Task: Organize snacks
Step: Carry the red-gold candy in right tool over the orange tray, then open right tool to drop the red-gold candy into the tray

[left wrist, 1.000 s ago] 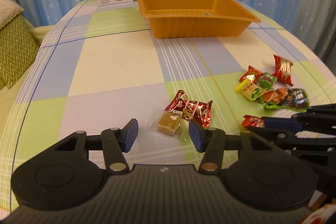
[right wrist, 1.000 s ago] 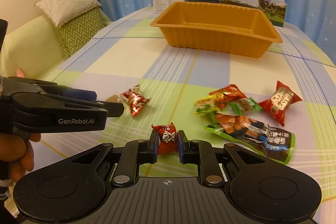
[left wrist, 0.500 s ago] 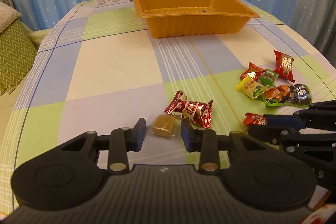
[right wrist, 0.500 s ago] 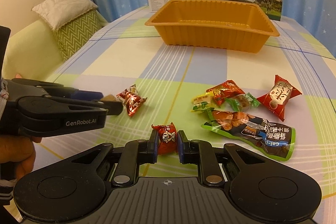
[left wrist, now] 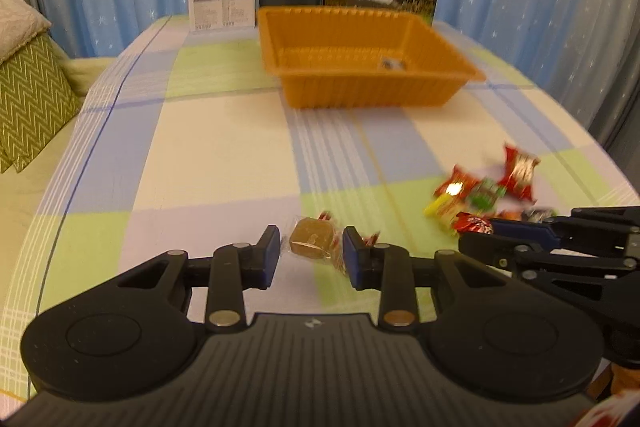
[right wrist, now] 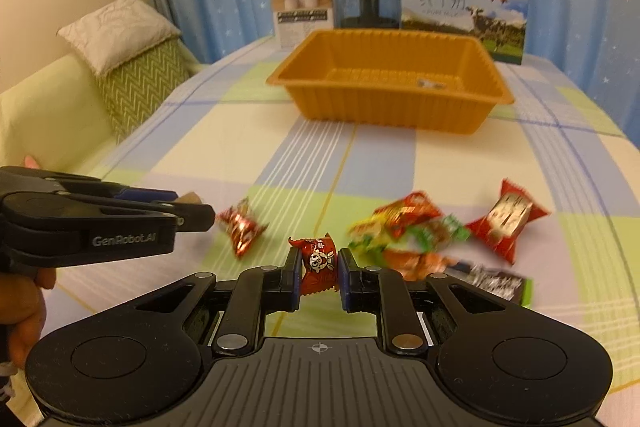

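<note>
My left gripper is shut on a brown candy in a clear wrapper and holds it above the checked tablecloth. My right gripper is shut on a small red wrapped candy, also lifted; it shows at the right of the left wrist view. An orange plastic tray stands farther back, one small wrapped piece inside. A red foil candy lies on the cloth beside the left gripper. A pile of mixed snack packets lies to the right.
A small printed box, a dark glass jar and a milk carton box stand behind the tray. A sofa with a green zigzag cushion is at the left. Blue star curtains hang behind.
The left gripper closed on the brown candy and lifted it. Both grippers rose and moved forward toward the tray, each with its candy; the red foil candy stayed on the cloth.
</note>
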Demonstrator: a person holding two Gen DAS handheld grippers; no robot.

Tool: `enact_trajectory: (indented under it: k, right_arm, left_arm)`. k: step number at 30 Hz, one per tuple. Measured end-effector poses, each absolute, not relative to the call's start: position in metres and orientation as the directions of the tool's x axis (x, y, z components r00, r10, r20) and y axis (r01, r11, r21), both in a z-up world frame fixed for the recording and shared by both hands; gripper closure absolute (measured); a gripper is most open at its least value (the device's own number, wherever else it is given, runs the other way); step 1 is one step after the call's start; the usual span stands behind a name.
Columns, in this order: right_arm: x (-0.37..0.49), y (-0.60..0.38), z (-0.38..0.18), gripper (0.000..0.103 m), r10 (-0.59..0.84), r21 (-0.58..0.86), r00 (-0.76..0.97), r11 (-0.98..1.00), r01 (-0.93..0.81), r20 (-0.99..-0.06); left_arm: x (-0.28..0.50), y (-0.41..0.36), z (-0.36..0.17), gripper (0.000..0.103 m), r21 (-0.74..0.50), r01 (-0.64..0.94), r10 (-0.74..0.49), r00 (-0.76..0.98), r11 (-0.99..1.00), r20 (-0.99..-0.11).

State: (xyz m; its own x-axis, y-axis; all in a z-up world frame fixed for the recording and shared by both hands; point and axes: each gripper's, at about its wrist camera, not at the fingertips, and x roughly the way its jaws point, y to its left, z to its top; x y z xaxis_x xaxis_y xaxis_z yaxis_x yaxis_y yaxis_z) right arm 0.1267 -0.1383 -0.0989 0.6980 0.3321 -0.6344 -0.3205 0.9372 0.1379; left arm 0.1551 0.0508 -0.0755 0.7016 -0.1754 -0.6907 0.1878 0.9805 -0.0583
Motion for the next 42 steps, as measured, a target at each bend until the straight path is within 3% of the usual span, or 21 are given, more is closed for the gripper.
enact_trajectory:
  k: [22, 42]
  right_arm:
    - [0.225, -0.192, -0.019, 0.084, 0.265, 0.112, 0.817, 0.964, -0.242, -0.513]
    - [0.325, -0.196, -0.042, 0.084, 0.285, 0.218, 0.793, 0.956, -0.196, -0.539]
  left_arm:
    - [0.251, -0.002, -0.011, 0.072, -0.093, 0.260, -0.264, 0.765, 0.961, -0.587]
    - [0.339, 0.007, -0.029, 0.072, -0.112, 0.234, -0.254, 0.769, 0.966, -0.586]
